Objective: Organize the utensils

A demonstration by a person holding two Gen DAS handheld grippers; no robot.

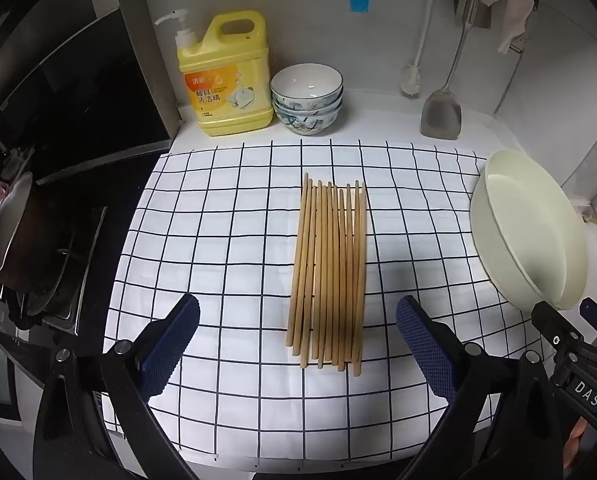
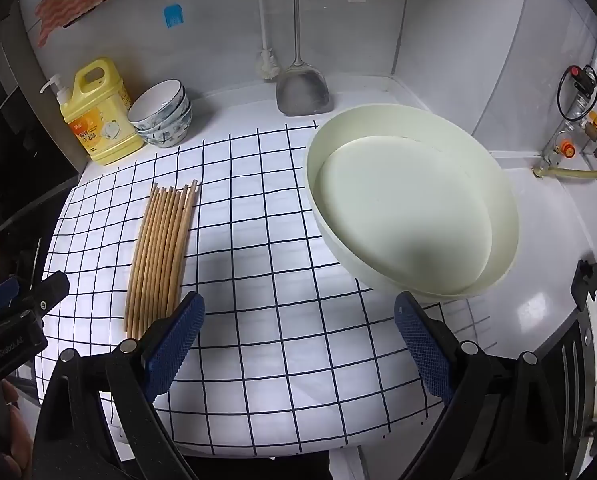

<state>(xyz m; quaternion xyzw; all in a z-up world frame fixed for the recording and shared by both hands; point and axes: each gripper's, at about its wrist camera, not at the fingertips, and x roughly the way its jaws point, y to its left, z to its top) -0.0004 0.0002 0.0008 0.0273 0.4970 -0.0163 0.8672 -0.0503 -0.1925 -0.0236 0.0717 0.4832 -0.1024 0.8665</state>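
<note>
Chopsticks, a bundle of wooden sticks, lie side by side on a checked cloth covering the table, just ahead of the left hand-held gripper, whose blue pads are spread wide and empty. The right hand-held gripper, also spread and empty, hovers right of them, before a pale round basin. Farther back stand stacked bowls and a yellow detergent jug.
</note>
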